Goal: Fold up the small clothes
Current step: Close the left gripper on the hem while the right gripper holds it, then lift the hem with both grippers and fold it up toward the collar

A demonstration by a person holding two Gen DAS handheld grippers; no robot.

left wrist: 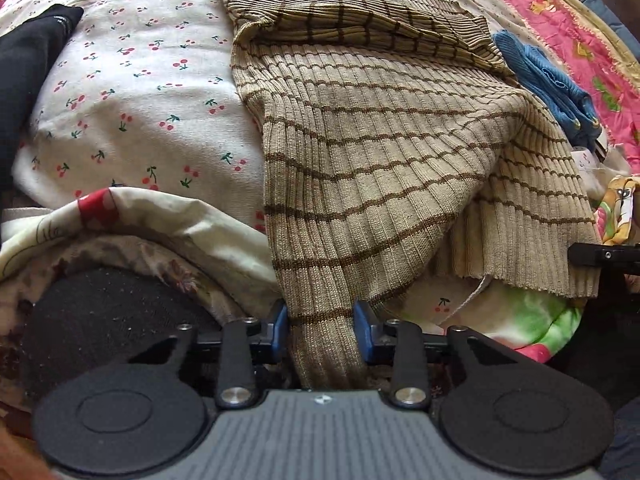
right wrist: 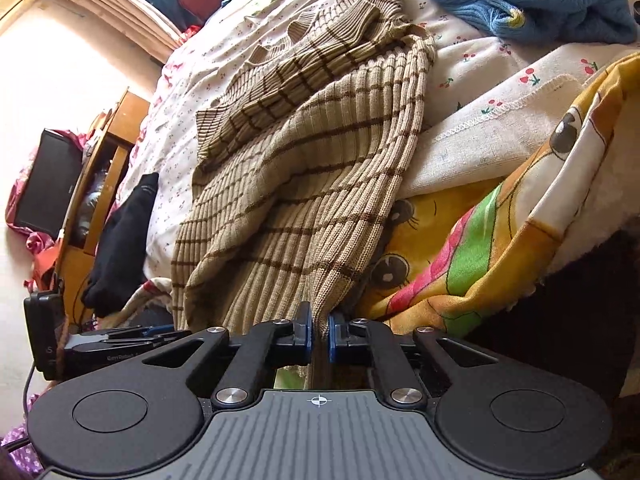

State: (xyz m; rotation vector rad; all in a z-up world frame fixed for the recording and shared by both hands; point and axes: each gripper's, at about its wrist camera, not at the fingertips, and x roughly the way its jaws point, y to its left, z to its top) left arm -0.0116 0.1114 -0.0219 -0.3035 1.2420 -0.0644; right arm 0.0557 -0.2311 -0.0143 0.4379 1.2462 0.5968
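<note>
Two grippers both hold one striped sweater at its near hem: the left gripper has its blue pads pressed on a wide bunch of knit, the right gripper is pinched nearly together on a thin fold. The sweater's long axis runs straight ahead of both tools, collar farthest off, so the fold, I judge, means carrying the hem forward toward the collar. Neither hand is nearer. Counted: one striped sweater, one blue garment ahead to the right, one black sock to the left.
</note>
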